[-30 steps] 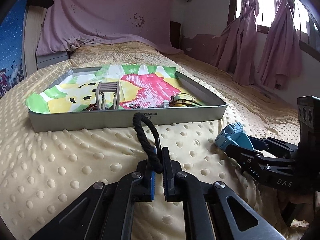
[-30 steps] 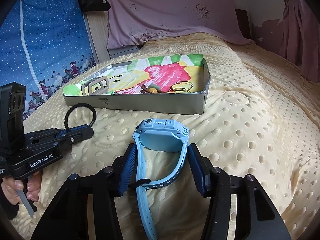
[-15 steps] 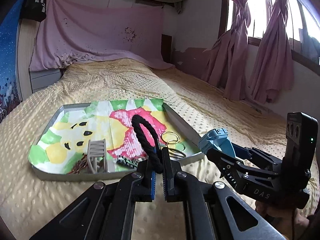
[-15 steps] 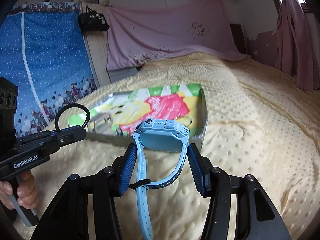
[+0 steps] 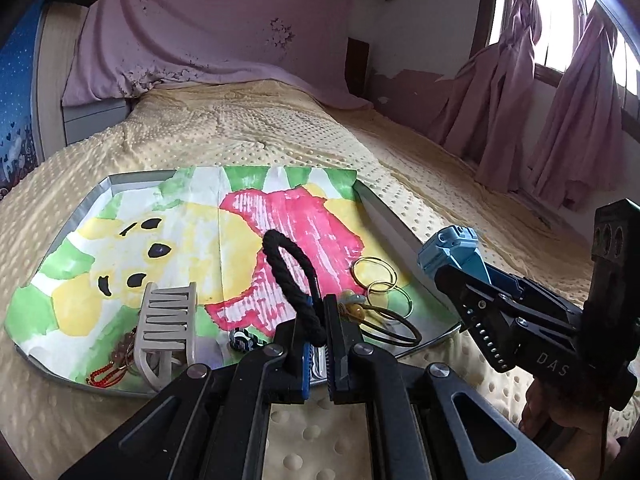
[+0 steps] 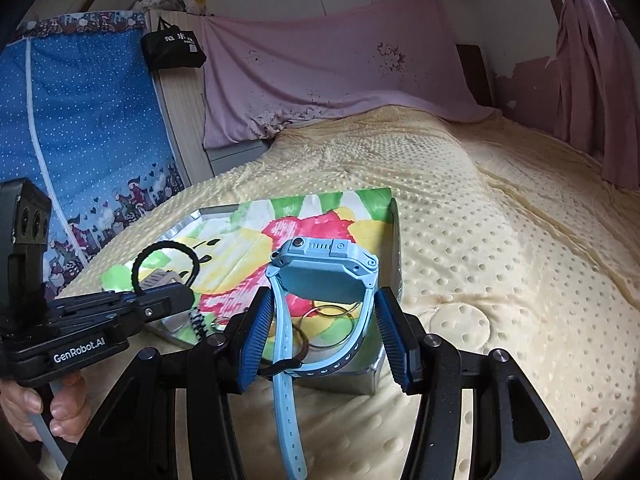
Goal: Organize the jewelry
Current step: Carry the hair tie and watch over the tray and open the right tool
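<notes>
**Both grippers carry their loads over the tray**

Since a second ago, both grippers have travelled from above the bare blanket to above the near edge of the tray, which now fills far more of each view. Clenched tight, the left gripper (image 5: 316, 344) pinches a black rope loop (image 5: 289, 276) that stands up from its jaws over the tray's painted paper lining (image 5: 192, 236). Grasping across its strap, the right gripper (image 6: 320, 320) holds a light blue watch (image 6: 326, 268), pads pressed on both sides, face raised and the loose strap end hanging down between the fingers.

On the lining of the grey tray (image 5: 96, 196) lie a pale grey slatted clip (image 5: 166, 328) near the front left, red beads (image 5: 106, 372) beside it, thin gold rings (image 5: 380, 280) toward the right, and a small black-and-white piece (image 5: 242, 338) just ahead of the left jaws. A yellow dotted blanket (image 6: 500, 264) covers the bed beneath the tray.
</notes>
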A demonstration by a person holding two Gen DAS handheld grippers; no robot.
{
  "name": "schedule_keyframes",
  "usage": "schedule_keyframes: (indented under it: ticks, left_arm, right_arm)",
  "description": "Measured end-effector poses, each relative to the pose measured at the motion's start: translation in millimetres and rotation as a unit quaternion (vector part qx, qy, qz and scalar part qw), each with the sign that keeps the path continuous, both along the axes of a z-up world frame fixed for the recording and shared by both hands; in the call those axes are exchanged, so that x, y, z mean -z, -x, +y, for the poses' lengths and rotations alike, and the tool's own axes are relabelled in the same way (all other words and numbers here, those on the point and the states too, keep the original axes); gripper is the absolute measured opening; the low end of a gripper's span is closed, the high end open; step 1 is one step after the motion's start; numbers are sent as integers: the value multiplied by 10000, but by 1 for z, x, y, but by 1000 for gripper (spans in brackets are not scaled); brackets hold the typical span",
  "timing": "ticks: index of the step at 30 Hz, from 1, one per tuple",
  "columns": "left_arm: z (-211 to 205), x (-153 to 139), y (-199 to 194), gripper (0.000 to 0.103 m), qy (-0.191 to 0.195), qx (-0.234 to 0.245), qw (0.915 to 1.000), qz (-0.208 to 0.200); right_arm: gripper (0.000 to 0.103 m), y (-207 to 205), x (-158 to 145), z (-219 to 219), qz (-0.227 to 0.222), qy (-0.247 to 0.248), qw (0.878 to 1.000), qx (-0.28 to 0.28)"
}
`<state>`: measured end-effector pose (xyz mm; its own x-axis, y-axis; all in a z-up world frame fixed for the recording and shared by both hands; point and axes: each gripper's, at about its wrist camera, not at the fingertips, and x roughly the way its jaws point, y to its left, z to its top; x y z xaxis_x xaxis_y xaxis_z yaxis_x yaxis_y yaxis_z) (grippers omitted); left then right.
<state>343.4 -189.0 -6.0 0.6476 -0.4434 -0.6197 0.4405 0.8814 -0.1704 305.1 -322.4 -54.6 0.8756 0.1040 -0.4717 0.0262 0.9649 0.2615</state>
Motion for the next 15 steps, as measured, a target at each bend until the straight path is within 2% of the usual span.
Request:
schedule_keyframes:
  ticks: [6,11,15]
  left_arm:
    - [-2,6,-12,6,-18,-10,9999,155]
    - [-2,9,-16,6,-54,-8,9995,321]
    - [6,16,-16,6,63,-190,9987,475]
  right_arm:
    - [47,-20,14,2,299,-61,9992,-255]
    - [48,-21,17,6,385,0,9988,-302]
    - [48,-21,20,3,504,-32,9984,-270]
